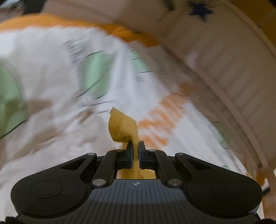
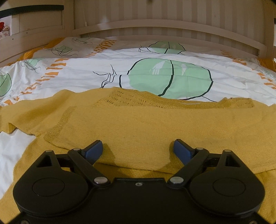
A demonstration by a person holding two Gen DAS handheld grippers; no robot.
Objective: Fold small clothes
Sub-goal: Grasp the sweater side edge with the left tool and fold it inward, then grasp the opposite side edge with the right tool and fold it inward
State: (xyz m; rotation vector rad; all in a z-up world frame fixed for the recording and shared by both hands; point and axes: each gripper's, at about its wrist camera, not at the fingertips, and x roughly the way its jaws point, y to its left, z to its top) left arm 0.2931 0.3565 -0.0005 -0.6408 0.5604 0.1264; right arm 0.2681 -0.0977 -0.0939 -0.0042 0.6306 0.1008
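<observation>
— Right, first item: the left tool (image 1: 135, 146). What do we log for it?

— Jaws drawn together on a strip of the mustard sweater (image 1: 123, 126). The knit comes up between the two fingers and ends in a folded tip above them. We note that this view is heavily blurred.

— And beneath it?

— The bedsheet (image 1: 51, 69), white with pale green shapes, thin dark lines and orange stripes. At upper right we see a pale slatted bed frame (image 1: 224, 72), and above it a light cloth with a dark blue star (image 1: 200, 10). We cannot tell what that cloth belongs to.

— Second item: the right tool (image 2: 138, 149).

— Jaws spread wide, holding nothing. Its blue pads (image 2: 94, 150) sit low over the sweater (image 2: 138, 124); whether they touch the knit we cannot tell.

— Where do we place the sweater itself?

— Spread flat on the bed, across the near part of the sheet (image 2: 77, 72). One layer is folded over another just ahead of the right tool's fingers. An openwork knit band runs along the far edge, and a sleeve lies out to the left.

— Background?

— A slatted headboard (image 2: 172, 25) at the far end of the bed.
</observation>
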